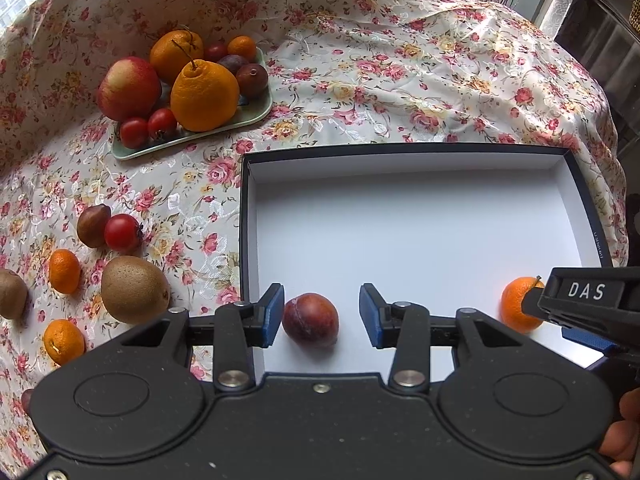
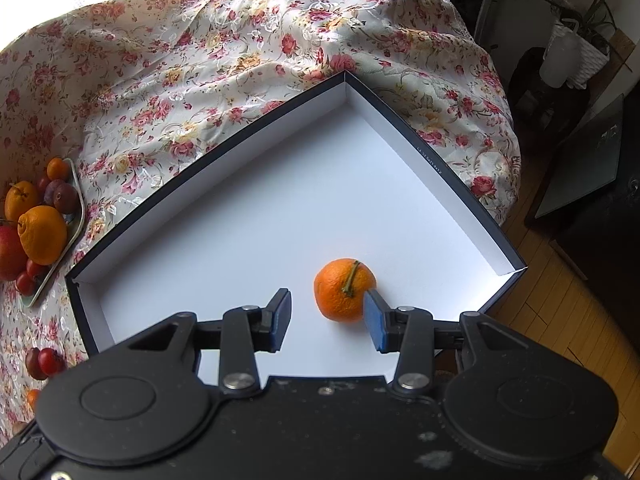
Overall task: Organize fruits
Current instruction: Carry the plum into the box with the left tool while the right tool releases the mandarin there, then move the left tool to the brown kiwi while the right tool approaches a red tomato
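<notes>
White-lined box [image 1: 400, 220] near edge: spread left tool [image 1: 322, 316] flanks dark red plum [image 1: 310, 320]; spread right tool [image 2: 326, 316] touches stemmed orange mandarin [image 2: 344, 290].

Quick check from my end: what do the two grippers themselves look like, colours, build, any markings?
Both match: the left gripper and right gripper have matte black plastic bodies with round raised discs, silver pivot rivets, and black fingers faced with blue pads. The right gripper's side carries white "DAS" lettering. No cables show.
</notes>
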Action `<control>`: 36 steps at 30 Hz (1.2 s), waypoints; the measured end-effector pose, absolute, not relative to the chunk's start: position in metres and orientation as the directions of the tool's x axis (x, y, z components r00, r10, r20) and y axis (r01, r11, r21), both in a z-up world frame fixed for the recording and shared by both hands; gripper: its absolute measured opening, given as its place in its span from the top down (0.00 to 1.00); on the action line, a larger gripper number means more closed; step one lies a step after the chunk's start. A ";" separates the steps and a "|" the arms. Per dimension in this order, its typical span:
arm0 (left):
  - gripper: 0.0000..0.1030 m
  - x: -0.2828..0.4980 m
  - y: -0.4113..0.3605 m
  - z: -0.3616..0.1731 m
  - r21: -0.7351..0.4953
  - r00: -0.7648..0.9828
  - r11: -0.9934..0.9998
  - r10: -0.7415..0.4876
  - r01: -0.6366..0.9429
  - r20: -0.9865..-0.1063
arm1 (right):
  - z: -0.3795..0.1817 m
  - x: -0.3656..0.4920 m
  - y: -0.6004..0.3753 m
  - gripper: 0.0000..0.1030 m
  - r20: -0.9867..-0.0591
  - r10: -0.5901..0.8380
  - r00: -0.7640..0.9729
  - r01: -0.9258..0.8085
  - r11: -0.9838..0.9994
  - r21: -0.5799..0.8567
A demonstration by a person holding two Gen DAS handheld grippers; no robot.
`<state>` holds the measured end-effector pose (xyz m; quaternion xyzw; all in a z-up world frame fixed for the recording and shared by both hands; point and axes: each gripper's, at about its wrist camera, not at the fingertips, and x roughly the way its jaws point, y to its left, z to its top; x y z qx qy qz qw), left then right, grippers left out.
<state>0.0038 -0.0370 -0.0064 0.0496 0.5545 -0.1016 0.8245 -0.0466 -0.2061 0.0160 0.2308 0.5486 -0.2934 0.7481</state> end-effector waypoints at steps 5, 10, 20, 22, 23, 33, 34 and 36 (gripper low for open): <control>0.50 0.004 -0.032 -0.005 -0.033 0.363 0.976 -0.111 0.214 -0.925 | 0.015 -0.046 -0.203 0.58 -0.960 -0.188 0.207 0.696 0.718 0.009; 0.50 0.005 -0.023 -0.001 -0.035 0.369 0.979 -0.109 0.203 -0.923 | 0.017 -0.044 -0.196 0.58 -0.960 -0.183 0.210 0.701 0.713 0.017; 0.50 0.013 0.015 0.008 -0.035 0.375 0.991 -0.081 0.128 -0.924 | 0.022 -0.033 -0.165 0.58 -0.960 -0.167 0.224 0.665 0.746 0.026; 0.50 0.014 0.025 0.009 -0.034 0.375 0.994 -0.072 0.108 -0.924 | 0.024 -0.030 -0.156 0.58 -0.960 -0.164 0.229 0.655 0.755 0.027; 0.50 0.015 0.029 0.009 -0.033 0.374 0.994 -0.068 0.100 -0.925 | 0.025 -0.028 -0.149 0.58 -0.959 -0.161 0.232 0.647 0.762 0.029; 0.50 0.015 0.087 0.013 -0.013 0.372 1.000 -0.019 0.017 -0.928 | 0.030 -0.015 -0.091 0.58 -0.960 -0.120 0.253 0.570 0.820 0.048; 0.50 0.016 0.093 0.013 -0.014 0.371 1.000 -0.015 0.007 -0.929 | 0.030 -0.014 -0.086 0.58 -0.960 -0.117 0.253 0.564 0.824 0.048; 0.50 0.017 0.106 0.014 -0.013 0.369 1.000 -0.007 -0.015 -0.929 | 0.029 -0.011 -0.075 0.58 -0.961 -0.110 0.254 0.549 0.834 0.049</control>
